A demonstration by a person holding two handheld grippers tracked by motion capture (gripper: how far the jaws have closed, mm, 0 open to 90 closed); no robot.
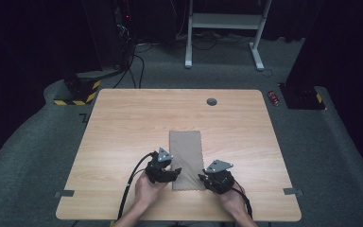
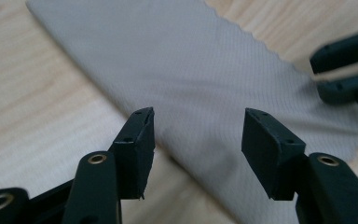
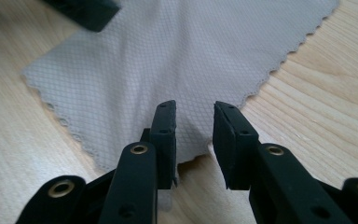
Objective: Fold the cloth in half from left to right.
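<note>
So, two hand-held grippers at the near end of a folded grey cloth [image 1: 186, 160] on the table [image 1: 123, 123].

Left hand-held gripper [image 2: 198, 133] has its jaws wide apart over the cloth's long edge, gripping nothing. Right hand-held gripper [image 3: 195, 122] sits at the near scalloped corner, jaws only a narrow gap apart, cloth edge lying between them but not pinched.

Table [image 1: 123, 118] bare across upper half & both sides of frame; free passage there. Lower centre crowded: cloth [image 1: 186, 151] flanked by left gripper [image 1: 177, 171] & right gripper [image 1: 201, 178], narrow gap btwn. Small grommet [image 1: 211, 101] near upper edge, flush.
</note>
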